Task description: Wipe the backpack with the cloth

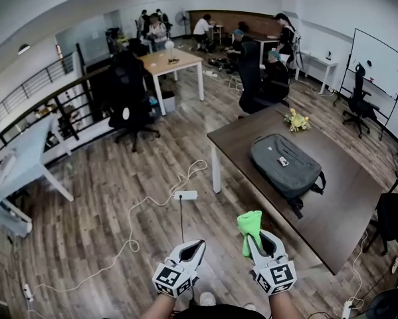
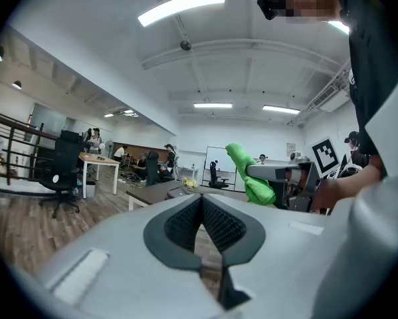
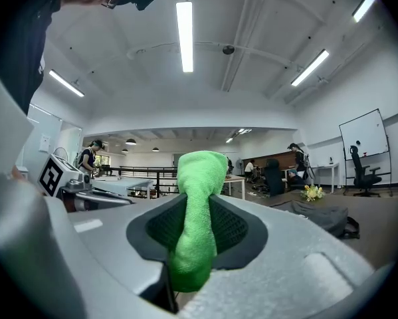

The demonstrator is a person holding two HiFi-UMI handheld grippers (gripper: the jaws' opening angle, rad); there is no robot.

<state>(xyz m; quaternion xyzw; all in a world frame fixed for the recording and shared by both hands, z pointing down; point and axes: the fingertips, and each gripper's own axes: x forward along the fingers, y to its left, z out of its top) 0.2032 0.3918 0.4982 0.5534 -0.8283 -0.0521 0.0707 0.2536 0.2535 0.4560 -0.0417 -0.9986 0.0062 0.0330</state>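
Observation:
A grey backpack (image 1: 286, 165) lies flat on the dark brown table (image 1: 345, 218) ahead and to the right; it also shows low at the right in the right gripper view as the backpack (image 3: 321, 216). My right gripper (image 1: 255, 239) is shut on a bright green cloth (image 1: 250, 226), which sticks up from between the jaws, the cloth (image 3: 196, 211) filling the middle of its own view. My left gripper (image 1: 193, 250) hangs beside it over the floor, jaws shut with nothing between them. From the left gripper view the cloth (image 2: 252, 175) shows at the right. Both grippers are well short of the table.
A yellow flower bunch (image 1: 296, 120) stands at the table's far end. White cables and a power strip (image 1: 185, 195) lie on the wooden floor ahead. Black office chairs (image 1: 127, 98), a light wooden table (image 1: 170, 62), several people at the back, a railing at left and a whiteboard (image 1: 378, 62) surround the area.

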